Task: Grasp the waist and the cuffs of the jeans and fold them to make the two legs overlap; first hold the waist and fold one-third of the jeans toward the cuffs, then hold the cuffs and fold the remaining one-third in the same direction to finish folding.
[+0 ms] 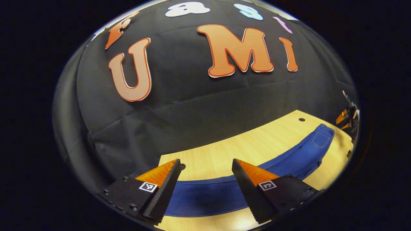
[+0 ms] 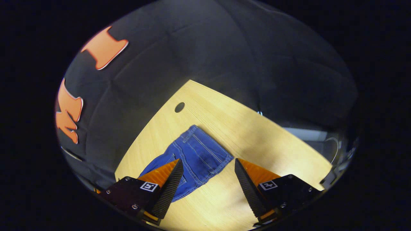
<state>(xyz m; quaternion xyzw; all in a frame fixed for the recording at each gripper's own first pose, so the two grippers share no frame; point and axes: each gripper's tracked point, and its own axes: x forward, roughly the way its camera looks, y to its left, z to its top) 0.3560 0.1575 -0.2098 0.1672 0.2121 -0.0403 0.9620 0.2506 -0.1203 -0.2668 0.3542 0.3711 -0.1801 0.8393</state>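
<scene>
My left gripper (image 1: 207, 163) is spread wide, nothing btwn the fingers, hovering above the table (image 1: 224, 150) w/ no contact. Thru the gap in the left gripper view I see the jeans (image 1: 224, 192): a long blue strip lying flat on the wood, running from under my fingers off to the right and curving up toward the far right corner, where the waist end w/ a back pocket sits. The end near my fingers stretches across below both tips; can't tell if that's the cuffs. At the far right edge of that view the other gripper (image 1: 348, 117) shows small, just beyond the waist end.

My right gripper (image 2: 208, 163) is also wide apart, holding nothing, above the table (image 2: 273, 141). In the right gripper view the waist end of the jeans (image 2: 199, 154) lies flat just ahead of and partly under my left finger, pocket stitching up, fabric trailing down-left behind that finger. The right finger is over bare wood, apart from the denim.

A round dark hole (image 2: 179, 107) sits in the tabletop beyond the waist, near the table's back edge. Black cloth wall (image 2: 224, 48) behind the table.
</scene>
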